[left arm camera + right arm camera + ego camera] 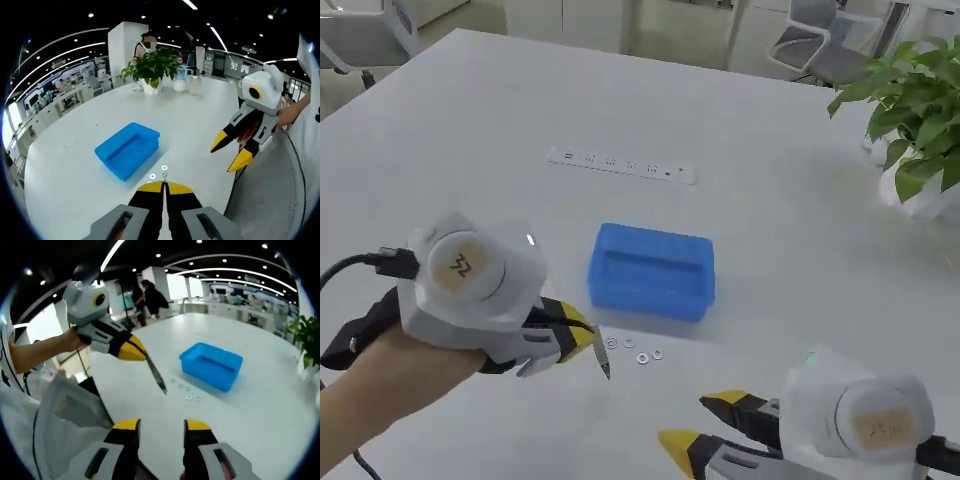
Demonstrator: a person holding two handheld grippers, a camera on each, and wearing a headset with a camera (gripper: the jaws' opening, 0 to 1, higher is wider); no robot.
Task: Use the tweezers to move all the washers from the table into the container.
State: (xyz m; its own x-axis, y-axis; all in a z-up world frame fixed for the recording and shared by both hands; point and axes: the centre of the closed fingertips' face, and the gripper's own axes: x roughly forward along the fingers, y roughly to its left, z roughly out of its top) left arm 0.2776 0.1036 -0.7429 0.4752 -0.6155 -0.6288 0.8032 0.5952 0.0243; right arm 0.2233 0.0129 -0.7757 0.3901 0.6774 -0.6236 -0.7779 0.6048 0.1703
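So my left gripper (586, 337) sits at the lower left of the head view, jaws clenched on the tweezers (601, 358). The thin metal tips stick out past the yellow jaws and point down toward the table (470, 130). They hover just beside the washers (643, 358) and I can't tell if they touch one.

I count four washers, loose on the table in a little cluster near the middle of the frame, right in front of the near wall of the blue container (652, 270). They're close to it but outside it. The container is a shallow open rectangular tub sitting flat on the table, and looking into it all I can make out is its own blue bottom.

My right gripper (685, 420) is in the lower right corner, jaws spread apart and gripping nothing, off to the side of the washers.

Beyond the container there's a white power strip (620, 165) lying flat, and a leafy plant (918, 100) at the upper right edge.
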